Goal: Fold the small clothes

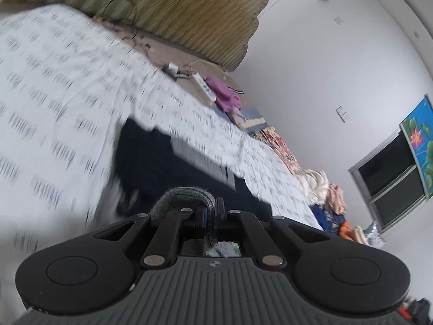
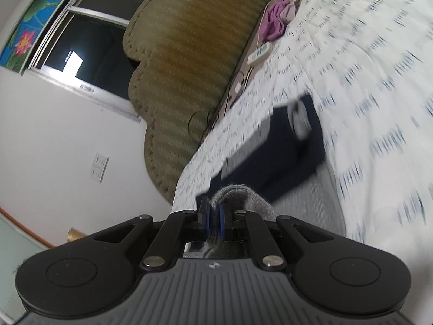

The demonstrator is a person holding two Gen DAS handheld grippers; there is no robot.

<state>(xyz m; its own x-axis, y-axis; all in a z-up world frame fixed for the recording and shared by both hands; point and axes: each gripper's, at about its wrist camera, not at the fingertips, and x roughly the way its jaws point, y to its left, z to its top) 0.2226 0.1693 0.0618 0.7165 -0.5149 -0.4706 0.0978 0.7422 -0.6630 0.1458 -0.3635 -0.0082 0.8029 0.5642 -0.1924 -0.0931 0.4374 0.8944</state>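
A small dark navy garment with a grey knit hem lies on the white patterned bedsheet; it also shows in the right wrist view, blurred. My left gripper is shut on the grey hem, which bunches over its left finger. My right gripper is shut on the grey hem too, with cloth pinched between the blue pads. Both views are tilted and motion-blurred.
An olive padded headboard stands behind the bed. A power strip and purple cloth lie by the bed's far edge. A pile of clothes sits further along. White wall and a dark window beyond.
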